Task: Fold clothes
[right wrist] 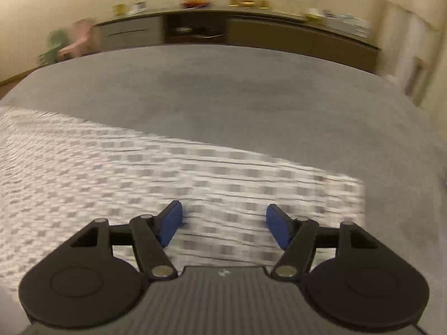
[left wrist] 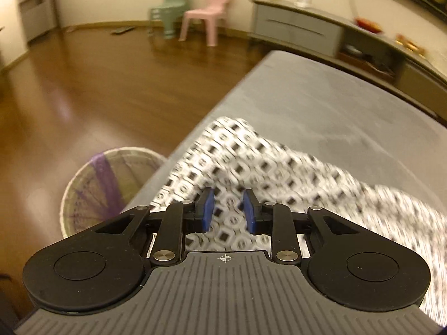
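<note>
L gripper [left wrist: 228, 209]: blue pads [left wrist: 208, 209] stand a little apart w/ a visible gap, patterned cloth [left wrist: 251, 173] seen through the gap below them; pads don't look pressed on any fabric, so open, nothing gripped. R gripper [right wrist: 224, 224]: jaws wide apart, blue pads [right wrist: 170, 223] well clear of each other, empty, hovering over the same cloth [right wrist: 173, 178].

Cloth is white w/ a small dark square/hexagon print (heavily motion-blurred in both views, esp. the right wrist one). It lies spread on the grey bed [left wrist: 321, 97], along the near side; in the left wrist view one end reaches the bed's left edge, in the right wrist view its right end stops in a fairly straight edge short of the bed's right side.

Beside the bed, on the wood floor [left wrist: 97, 83], a round wire basket [left wrist: 109, 187] w/ a purple strip in it. Further back: pink chair [left wrist: 208, 14] and green chair [left wrist: 167, 8] side by side by the wall, and a long low grey cabinet [left wrist: 296, 25] w/ small items on top (too blurred to ID).
</note>
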Demonstrator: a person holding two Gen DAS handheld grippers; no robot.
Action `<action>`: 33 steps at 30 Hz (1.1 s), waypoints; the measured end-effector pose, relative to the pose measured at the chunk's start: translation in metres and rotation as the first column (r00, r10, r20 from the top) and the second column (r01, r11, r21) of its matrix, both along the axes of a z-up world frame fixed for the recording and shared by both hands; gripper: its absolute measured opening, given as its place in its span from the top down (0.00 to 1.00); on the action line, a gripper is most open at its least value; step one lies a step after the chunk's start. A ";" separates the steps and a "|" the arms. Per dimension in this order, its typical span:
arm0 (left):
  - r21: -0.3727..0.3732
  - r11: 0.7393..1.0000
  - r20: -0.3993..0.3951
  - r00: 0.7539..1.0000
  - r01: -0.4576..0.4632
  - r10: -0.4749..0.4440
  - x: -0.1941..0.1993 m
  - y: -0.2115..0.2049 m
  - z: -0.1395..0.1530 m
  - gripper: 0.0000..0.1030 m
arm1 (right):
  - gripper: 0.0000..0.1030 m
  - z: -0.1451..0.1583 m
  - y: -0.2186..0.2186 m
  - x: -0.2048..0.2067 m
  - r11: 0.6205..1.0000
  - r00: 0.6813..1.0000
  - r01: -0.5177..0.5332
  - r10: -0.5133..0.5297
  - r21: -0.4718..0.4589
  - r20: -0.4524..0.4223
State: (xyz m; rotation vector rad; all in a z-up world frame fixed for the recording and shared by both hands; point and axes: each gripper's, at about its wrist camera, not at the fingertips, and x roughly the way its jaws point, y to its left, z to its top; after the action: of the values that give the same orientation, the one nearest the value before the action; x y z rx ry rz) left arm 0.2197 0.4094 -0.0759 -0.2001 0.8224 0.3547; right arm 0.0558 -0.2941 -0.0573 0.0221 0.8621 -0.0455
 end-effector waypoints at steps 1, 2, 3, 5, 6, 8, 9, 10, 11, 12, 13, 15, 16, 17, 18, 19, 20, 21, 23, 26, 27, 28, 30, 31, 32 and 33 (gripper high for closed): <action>0.005 1.000 -0.004 1.000 -0.014 0.014 0.003 0.000 0.001 0.91 | 0.35 -0.001 -0.008 -0.002 1.000 1.000 0.024 -0.024 0.002 0.006; 0.007 1.000 -0.005 1.000 -0.026 0.026 0.005 0.001 0.002 0.93 | 0.35 -0.002 -0.012 -0.004 0.999 0.999 0.032 -0.032 0.002 0.012; -0.012 1.000 0.013 1.000 -0.028 0.028 0.000 0.006 0.009 0.93 | 0.35 -0.003 -0.012 -0.005 0.999 0.999 0.034 -0.034 0.001 0.016; -0.051 0.998 0.053 0.998 -0.034 0.037 -0.012 0.019 0.023 0.93 | 0.35 -0.004 -0.011 -0.009 0.999 0.999 0.041 -0.041 -0.005 0.018; -0.070 0.996 0.101 0.992 -0.062 0.069 -0.027 0.032 0.037 0.91 | 0.35 -0.004 -0.010 -0.010 0.999 0.999 0.047 -0.046 -0.008 0.019; -0.113 0.987 0.149 0.980 -0.116 0.132 -0.060 0.055 0.053 0.88 | 0.37 0.000 -0.008 -0.016 0.998 0.997 0.067 -0.066 -0.020 0.036; -0.136 0.980 0.155 0.974 -0.143 0.164 -0.078 0.065 0.057 0.88 | 0.38 0.002 -0.007 -0.020 0.997 0.996 0.076 -0.075 -0.022 0.047; -0.159 0.973 0.160 0.968 -0.170 0.195 -0.096 0.076 0.061 0.88 | 0.37 0.004 -0.007 -0.024 0.997 0.995 0.081 -0.080 -0.013 0.058; -0.178 0.965 0.158 0.963 -0.191 0.219 -0.113 0.084 0.065 0.88 | 0.37 0.006 -0.009 -0.028 0.996 0.994 0.085 -0.085 0.002 0.066; -0.180 0.966 0.125 0.969 -0.187 0.211 -0.124 0.085 0.062 0.88 | 0.36 0.008 -0.010 -0.032 0.996 0.993 0.090 -0.091 0.019 0.071; -0.174 0.968 0.093 0.975 -0.183 0.201 -0.132 0.084 0.059 0.88 | 0.34 0.010 -0.013 -0.036 0.995 0.992 0.096 -0.099 0.034 0.073; -0.163 0.974 0.035 0.986 -0.158 0.166 -0.140 0.076 0.052 0.87 | 0.31 0.010 -0.022 -0.042 0.991 0.990 0.118 -0.122 0.058 0.074; -0.158 0.977 0.009 0.989 -0.143 0.146 -0.142 0.072 0.048 0.85 | 0.28 0.010 -0.027 -0.045 0.988 0.987 0.139 -0.143 0.066 0.073; -0.154 0.980 -0.017 0.992 -0.130 0.129 -0.143 0.068 0.045 0.83 | 0.26 0.010 -0.033 -0.048 0.984 0.983 0.162 -0.168 0.077 0.073; -0.155 0.980 -0.037 0.992 -0.125 0.121 -0.142 0.064 0.041 0.82 | 0.26 0.008 -0.043 -0.054 0.976 0.977 0.193 -0.201 0.098 0.072; -0.156 0.980 -0.056 0.992 -0.123 0.115 -0.141 0.060 0.038 0.80 | 0.25 0.007 -0.052 -0.061 0.966 0.969 0.227 -0.236 0.127 0.068; -0.161 0.978 -0.070 0.990 -0.131 0.121 -0.141 0.058 0.033 0.79 | 0.24 0.005 -0.061 -0.069 0.953 0.960 0.260 -0.272 0.159 0.063; -0.173 0.975 -0.079 0.989 -0.140 0.128 -0.139 0.055 0.030 0.78 | 0.24 0.002 -0.070 -0.079 0.937 0.950 0.292 -0.307 0.194 0.056; -0.215 0.965 -0.080 0.988 -0.148 0.134 -0.131 0.055 0.023 0.75 | 0.22 -0.006 -0.085 -0.099 0.905 0.930 0.344 -0.364 0.249 0.040; -0.234 0.961 -0.064 0.988 -0.149 0.138 -0.127 0.050 0.017 0.64 | 0.18 -0.017 -0.091 -0.121 0.889 0.915 0.379 -0.401 0.256 0.037; -0.230 0.962 -0.059 0.989 -0.147 0.137 -0.124 0.049 0.015 0.61 | 0.17 -0.019 -0.089 -0.125 0.894 0.916 0.378 -0.399 0.242 0.040; -0.229 0.962 -0.053 0.989 -0.148 0.140 -0.122 0.046 0.014 0.58 | 0.16 -0.021 -0.083 -0.123 0.905 0.923 0.365 -0.382 0.218 0.040; -0.217 0.965 -0.047 0.989 -0.145 0.138 -0.118 0.042 0.014 0.56 | 0.17 -0.024 -0.072 -0.120 0.930 0.941 0.326 -0.337 0.167 0.039; -0.206 0.968 -0.046 0.990 -0.141 0.134 -0.115 0.040 0.014 0.56 | 0.28 -0.024 -0.065 -0.117 0.953 0.960 0.271 -0.279 0.134 0.038; -0.193 0.972 -0.048 0.990 -0.137 0.130 -0.113 0.037 0.013 0.56 | 0.38 -0.022 -0.056 -0.111 0.972 0.974 0.218 -0.222 0.090 0.038; -0.166 0.977 -0.055 0.991 -0.131 0.123 -0.111 0.033 0.013 0.56 | 0.45 -0.022 -0.049 -0.107 0.981 0.981 0.186 -0.188 0.053 0.040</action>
State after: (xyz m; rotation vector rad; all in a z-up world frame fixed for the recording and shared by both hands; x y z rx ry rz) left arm 0.1090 0.4420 -0.0628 -0.4062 0.8860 0.4108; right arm -0.0514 -0.3428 -0.0792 0.1502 0.8139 -0.1994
